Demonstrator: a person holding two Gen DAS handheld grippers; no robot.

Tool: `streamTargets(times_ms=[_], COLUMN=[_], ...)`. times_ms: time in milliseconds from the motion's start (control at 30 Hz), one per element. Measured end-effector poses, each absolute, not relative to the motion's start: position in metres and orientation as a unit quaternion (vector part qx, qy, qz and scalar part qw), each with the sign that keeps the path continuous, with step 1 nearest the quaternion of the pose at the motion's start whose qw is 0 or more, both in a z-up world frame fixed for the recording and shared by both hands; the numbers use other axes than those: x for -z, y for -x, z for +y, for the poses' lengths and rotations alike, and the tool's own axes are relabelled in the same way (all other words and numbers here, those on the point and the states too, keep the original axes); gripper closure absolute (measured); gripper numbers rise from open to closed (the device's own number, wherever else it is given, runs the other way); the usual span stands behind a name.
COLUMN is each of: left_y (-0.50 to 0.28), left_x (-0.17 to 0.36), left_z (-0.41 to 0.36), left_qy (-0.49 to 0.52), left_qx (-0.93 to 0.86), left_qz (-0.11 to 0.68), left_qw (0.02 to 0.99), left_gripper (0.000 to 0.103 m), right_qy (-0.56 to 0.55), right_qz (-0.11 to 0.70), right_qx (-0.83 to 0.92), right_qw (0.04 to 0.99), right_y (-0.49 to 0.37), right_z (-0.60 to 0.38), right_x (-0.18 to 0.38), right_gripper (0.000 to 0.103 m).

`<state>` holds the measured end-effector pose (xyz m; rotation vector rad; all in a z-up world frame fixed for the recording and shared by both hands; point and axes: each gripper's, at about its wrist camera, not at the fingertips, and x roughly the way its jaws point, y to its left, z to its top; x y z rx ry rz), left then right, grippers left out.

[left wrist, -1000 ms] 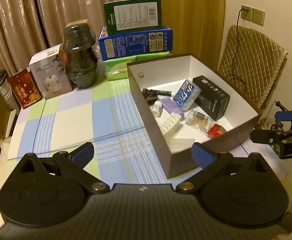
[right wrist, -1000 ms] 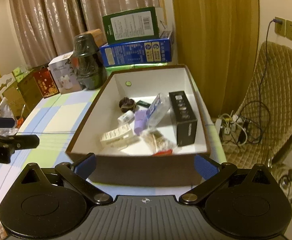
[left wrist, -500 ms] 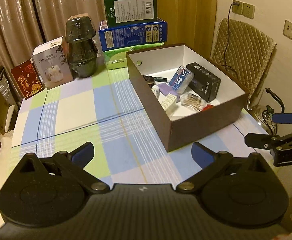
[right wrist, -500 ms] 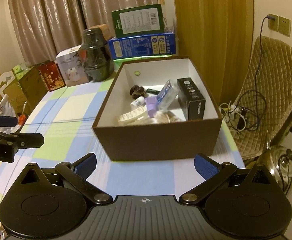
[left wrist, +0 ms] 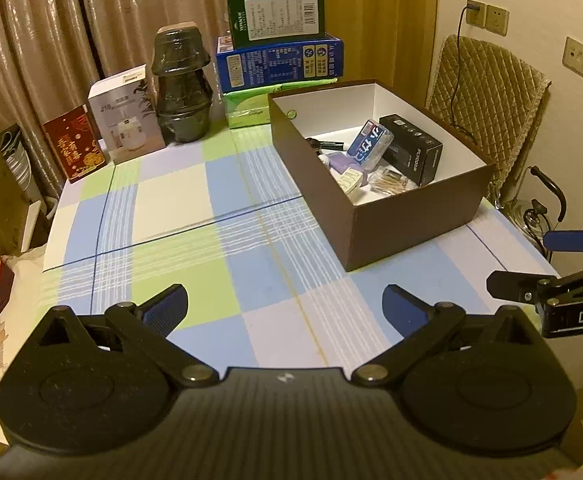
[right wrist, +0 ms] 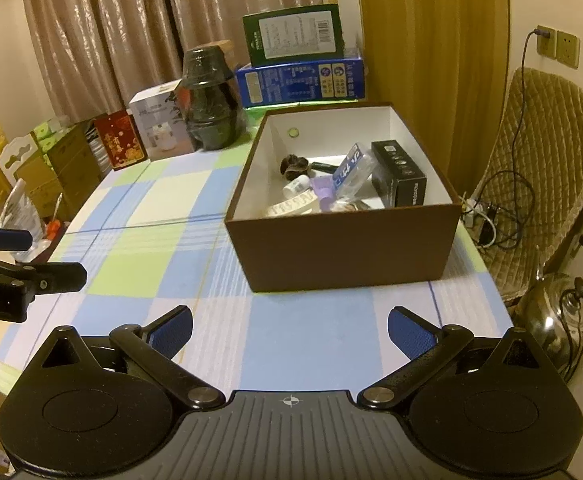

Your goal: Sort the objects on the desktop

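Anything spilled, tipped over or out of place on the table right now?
Nothing stands out. The small items lie jumbled inside the brown box, none on the checked tablecloth. Both hand-held grippers, left and right, are open and empty.

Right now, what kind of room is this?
Probably a home dining or living room: a checked tablecloth, heavy curtains, a padded chair, and a kettle on the floor.

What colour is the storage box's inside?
White inside, brown outside: the storage box, clearest in the right wrist view.
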<state>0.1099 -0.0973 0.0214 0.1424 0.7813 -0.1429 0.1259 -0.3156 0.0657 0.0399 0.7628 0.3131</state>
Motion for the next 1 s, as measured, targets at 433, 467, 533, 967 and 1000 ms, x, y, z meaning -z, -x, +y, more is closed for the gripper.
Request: streamTargets(times_ms=[433, 467, 533, 967, 1000], left_y=[-0.09, -0.089, -0.088, -0.086, -0.086], left_x=[-0.019, -0.018, -0.018, -0.017, -0.017], left_z=[-0.08, -0.079, -0.078, -0.077, -0.078], left_qy=[-0.064, -0.064, -0.063, -0.065, -0.065], left_qx=[0.058, 0.058, 0.058, 0.068, 0.068], left_qz=[0.389, 0.39, 0.391, 0.389, 0.389], left_qw=[0.917, 0.917, 0.916, 0.917, 0.916], left_gripper=[0.001, 0.001, 0.001, 0.001, 0.001], right_qy=[-0.029, -0.029, -0.03, -0.03, -0.03], right_qz=[0.377, 0.378, 0.378, 0.378, 0.378], right_qx=[-0.146, -0.146, -0.145, -0.136, -0.135], right_qw=[0.914, 0.914, 0.914, 0.915, 0.915], right_y=[-0.109, -0.107, -0.106, -0.102, -0.102], right_z=[-0.305, -0.304, -0.303, -0.301, -0.302], right_x=[-0.064, -0.064, -0.064, -0.064, -0.064], right_gripper=[0.002, 0.002, 0.002, 0.002, 0.002])
